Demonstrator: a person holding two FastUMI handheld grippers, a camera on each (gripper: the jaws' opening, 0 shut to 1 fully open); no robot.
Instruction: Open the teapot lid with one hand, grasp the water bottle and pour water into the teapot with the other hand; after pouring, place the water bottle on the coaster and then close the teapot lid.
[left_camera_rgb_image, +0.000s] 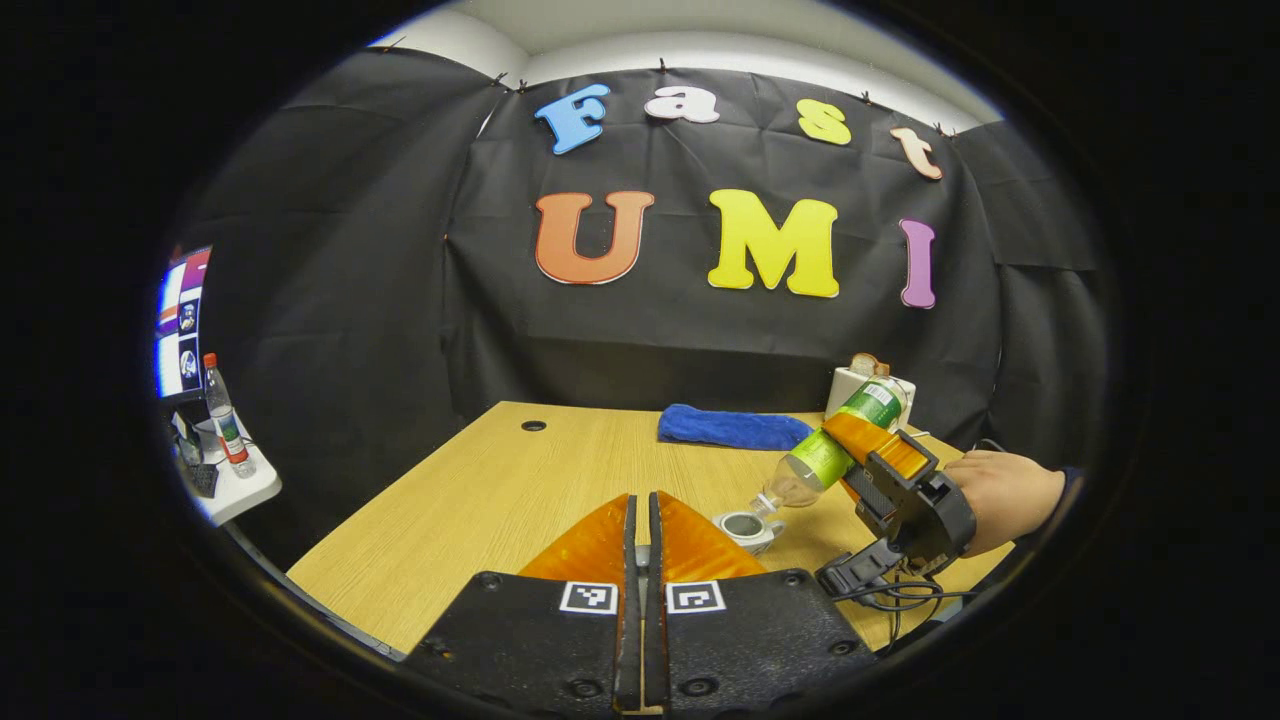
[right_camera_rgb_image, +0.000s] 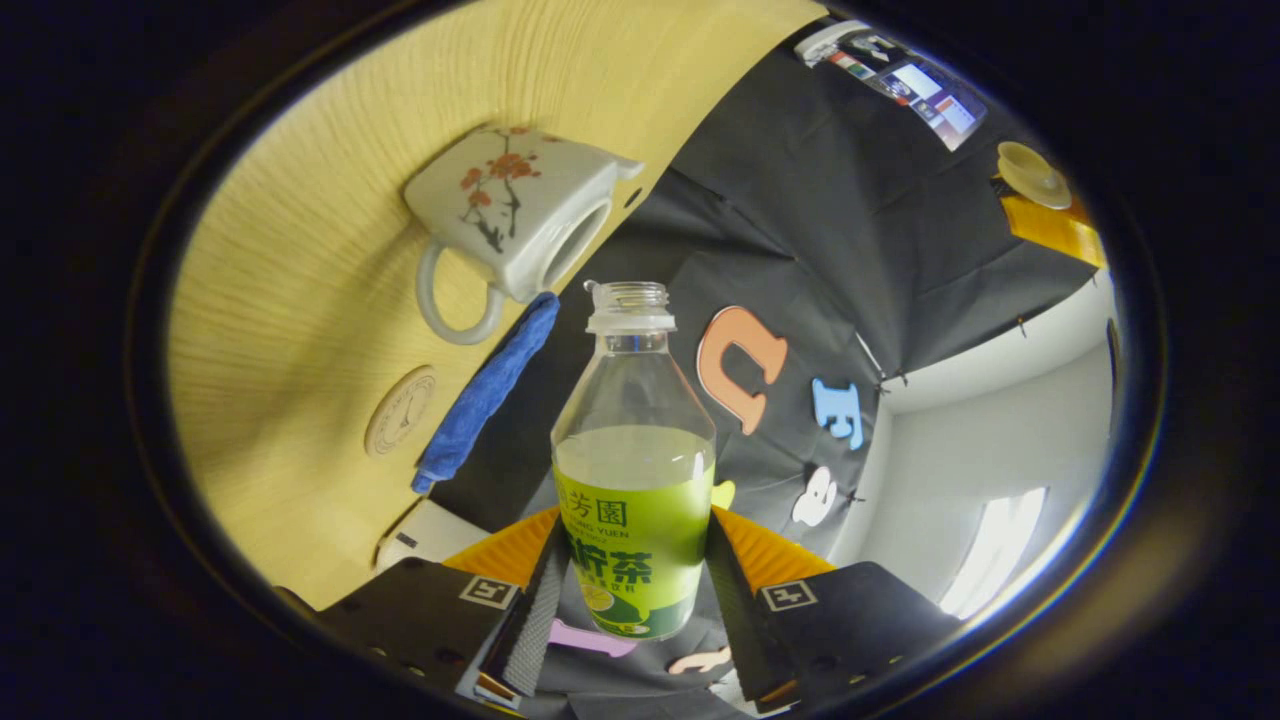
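bottle (right_camera_rgb_image: 634, 470) clear plastic, clamped in right gripper (right_camera_rgb_image: 632, 580) | left gripper (left_camera_rgb_image: 643, 545) closed, empty | teapot (right_camera_rgb_image: 520, 215) glazed, lidless

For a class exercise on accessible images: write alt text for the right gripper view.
The right gripper clamps an uncapped water bottle, tilted toward the open teapot on the wooden table. A blue cloth and round coaster lie nearby.

The left gripper view looks level across the pale wooden tabletop (left_camera_rgb_image: 480, 500) toward the back wall, from fairly far off. The right gripper view is rolled sideways, close above it. Both take in the white flower-painted teapot (right_camera_rgb_image: 510, 220) and folded blue cloth (left_camera_rgb_image: 730, 428).
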